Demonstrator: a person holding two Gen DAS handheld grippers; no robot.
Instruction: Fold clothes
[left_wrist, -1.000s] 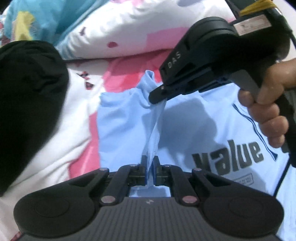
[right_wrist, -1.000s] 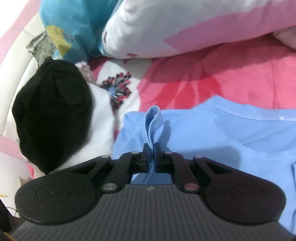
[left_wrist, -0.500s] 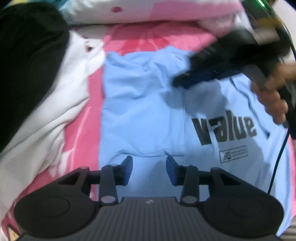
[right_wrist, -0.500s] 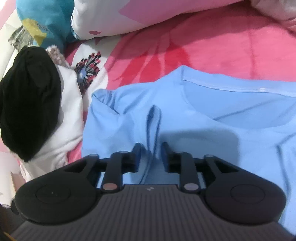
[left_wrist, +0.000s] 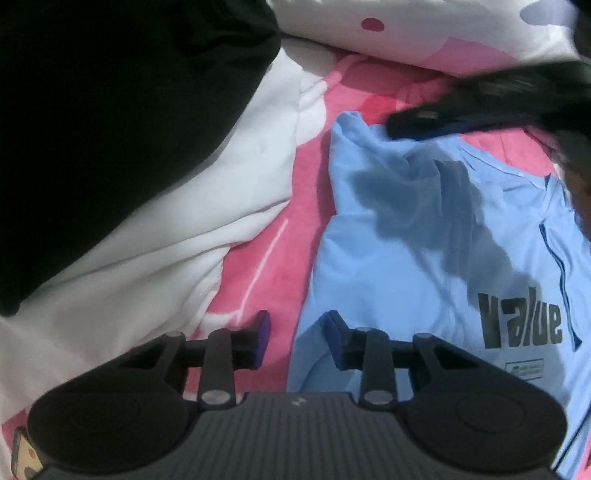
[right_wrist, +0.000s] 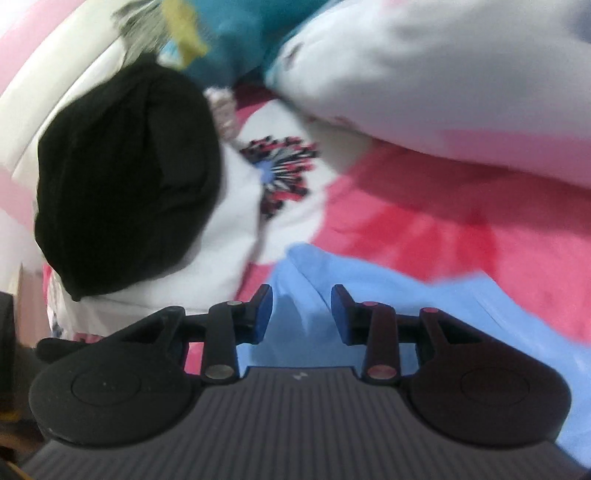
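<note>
A light blue T-shirt (left_wrist: 399, 236) with dark "value" lettering lies flat on the pink bedspread (left_wrist: 266, 258). My left gripper (left_wrist: 297, 332) is open and empty, low over the shirt's left edge. My right gripper (right_wrist: 301, 308) is open and empty, hovering over the shirt's upper left corner (right_wrist: 306, 266). In the left wrist view the right gripper (left_wrist: 480, 107) shows as a dark blur above the shirt's collar.
A black garment (left_wrist: 110, 110) lies on a white one (left_wrist: 166, 258) to the left of the shirt; both also show in the right wrist view (right_wrist: 125, 177). A white and pink pillow (right_wrist: 443, 92) and a teal cushion (right_wrist: 236, 33) lie at the back.
Both grippers were shut on a raised fold of the blue shirt. They opened and let it drop flat. Both have since shifted left toward the shirt's left edge.
</note>
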